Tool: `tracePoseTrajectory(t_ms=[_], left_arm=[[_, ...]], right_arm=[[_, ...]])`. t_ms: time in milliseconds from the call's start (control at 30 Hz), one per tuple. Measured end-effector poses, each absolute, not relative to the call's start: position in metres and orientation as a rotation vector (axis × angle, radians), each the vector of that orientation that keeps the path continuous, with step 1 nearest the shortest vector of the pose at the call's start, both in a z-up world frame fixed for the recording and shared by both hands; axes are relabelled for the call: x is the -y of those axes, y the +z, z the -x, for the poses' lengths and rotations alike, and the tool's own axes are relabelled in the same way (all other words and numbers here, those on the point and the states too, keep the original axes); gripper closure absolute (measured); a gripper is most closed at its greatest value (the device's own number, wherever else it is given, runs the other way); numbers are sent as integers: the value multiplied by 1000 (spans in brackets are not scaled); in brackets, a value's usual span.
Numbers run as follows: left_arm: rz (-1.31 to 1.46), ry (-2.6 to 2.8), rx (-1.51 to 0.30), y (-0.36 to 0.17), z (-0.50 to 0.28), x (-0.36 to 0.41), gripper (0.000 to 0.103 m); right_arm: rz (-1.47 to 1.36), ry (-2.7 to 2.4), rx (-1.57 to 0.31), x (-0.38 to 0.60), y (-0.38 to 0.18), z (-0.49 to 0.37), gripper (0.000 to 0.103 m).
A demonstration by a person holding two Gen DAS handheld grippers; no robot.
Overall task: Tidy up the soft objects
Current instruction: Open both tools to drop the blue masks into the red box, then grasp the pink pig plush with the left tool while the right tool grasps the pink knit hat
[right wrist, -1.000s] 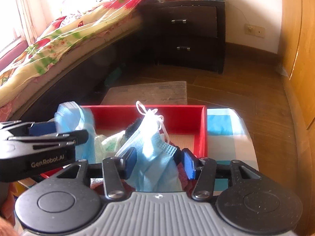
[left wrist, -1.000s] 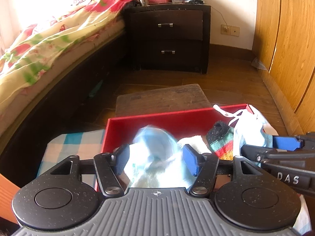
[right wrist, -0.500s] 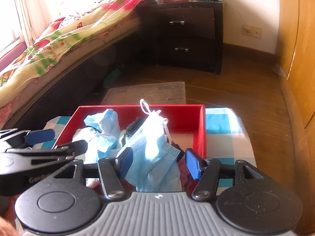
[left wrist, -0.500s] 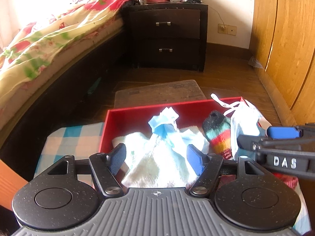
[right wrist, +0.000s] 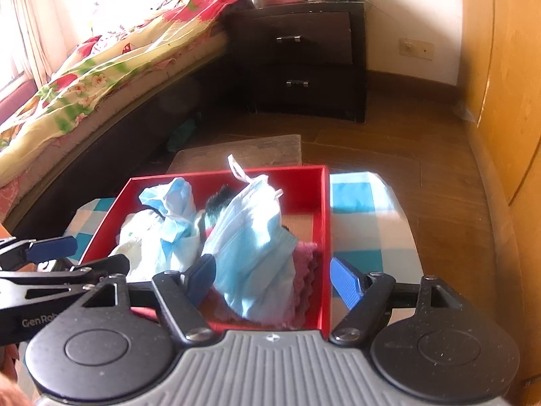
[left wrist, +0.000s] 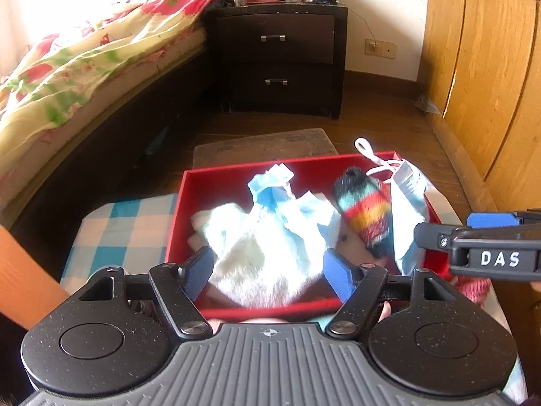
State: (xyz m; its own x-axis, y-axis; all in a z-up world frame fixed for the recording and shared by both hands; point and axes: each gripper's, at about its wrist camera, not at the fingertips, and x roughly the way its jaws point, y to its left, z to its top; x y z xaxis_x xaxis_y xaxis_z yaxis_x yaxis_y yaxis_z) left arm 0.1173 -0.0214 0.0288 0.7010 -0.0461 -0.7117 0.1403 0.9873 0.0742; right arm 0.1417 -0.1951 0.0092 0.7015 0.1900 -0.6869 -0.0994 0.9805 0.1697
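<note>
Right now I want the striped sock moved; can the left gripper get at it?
Probably yes. The sock lies uncovered in the red box, just right of the opening left gripper. Only the right gripper and mask crowd its far side.

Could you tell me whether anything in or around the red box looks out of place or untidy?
Mostly it is tidy. One thing stands out: the face mask at the right of the red box stands bunched on end rather than lying flat, and its ear loop pokes above the far wall. The other mask sits crumpled on the white cloth.
</note>
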Motion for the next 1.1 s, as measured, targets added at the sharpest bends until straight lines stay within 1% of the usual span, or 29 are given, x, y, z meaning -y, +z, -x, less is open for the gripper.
tracePoseTrajectory(t_ms=[533, 800, 867, 933, 1100], left_arm=[[-100, -123, -809, 30, -96, 16, 30], [-67, -129, -877, 17, -100, 9, 30], [-61, -128, -896, 12, -103, 8, 29], [-47, -126, -912, 7, -105, 7, 25], [-56, -112, -954, -6, -113, 10, 23]], right_arm=[[-159, 146, -778, 211, 12, -129, 48], [-157, 134, -816, 220, 4, -117, 48], [-158, 127, -829, 225, 1, -113, 48], [-162, 117, -843, 230, -3, -111, 48], [-150, 107, -876, 237, -12, -112, 48]])
